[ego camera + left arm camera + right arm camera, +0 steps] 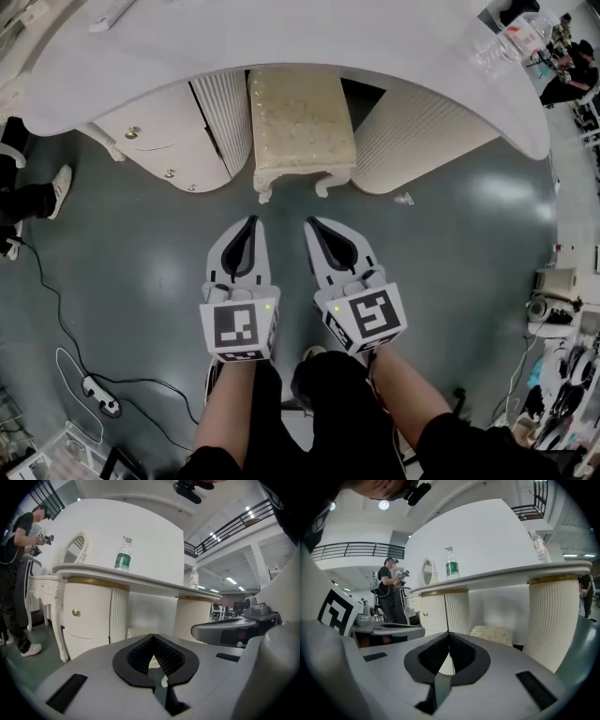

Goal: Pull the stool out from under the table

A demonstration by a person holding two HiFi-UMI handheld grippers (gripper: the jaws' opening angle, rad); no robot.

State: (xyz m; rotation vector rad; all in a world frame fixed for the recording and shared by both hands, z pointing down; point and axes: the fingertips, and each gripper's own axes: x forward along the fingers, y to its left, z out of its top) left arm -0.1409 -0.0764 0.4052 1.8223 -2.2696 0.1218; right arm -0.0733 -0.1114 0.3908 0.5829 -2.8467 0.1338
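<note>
**Stool in the knee gap of the table, both grippers in front of it**

The stool (300, 122) stands between the table's two ribbed, rounded pedestals. The head view shows most of its seat. The far edge of the seat lies under the curved rim of the white table (281, 37). The seat is a rectangular cushion in pale cream-yellow fabric with a faint mottled pattern. Below it runs an off-white scalloped frame, and two short curved front legs rest on the grey-green floor (141, 281). In the right gripper view the cushion appears as a low cream block in the gap, just beside the right-hand pedestal.

The left gripper (251, 221) and the right gripper (310, 223) are held side by side, pointing at the stool's front. Both are short of the stool and touch nothing. In the left gripper view the black ribbed pads meet at their tips and nothing is between them. The right gripper view shows that pair pressed together in the same way, also empty.

A drawer unit (150, 141) with brass knobs flanks the left pedestal. A green-labelled bottle (123, 554) and a clear bottle (194, 578) stand upright on the table top. A power strip (98, 396) and its cable lie on the floor at lower left.
</note>
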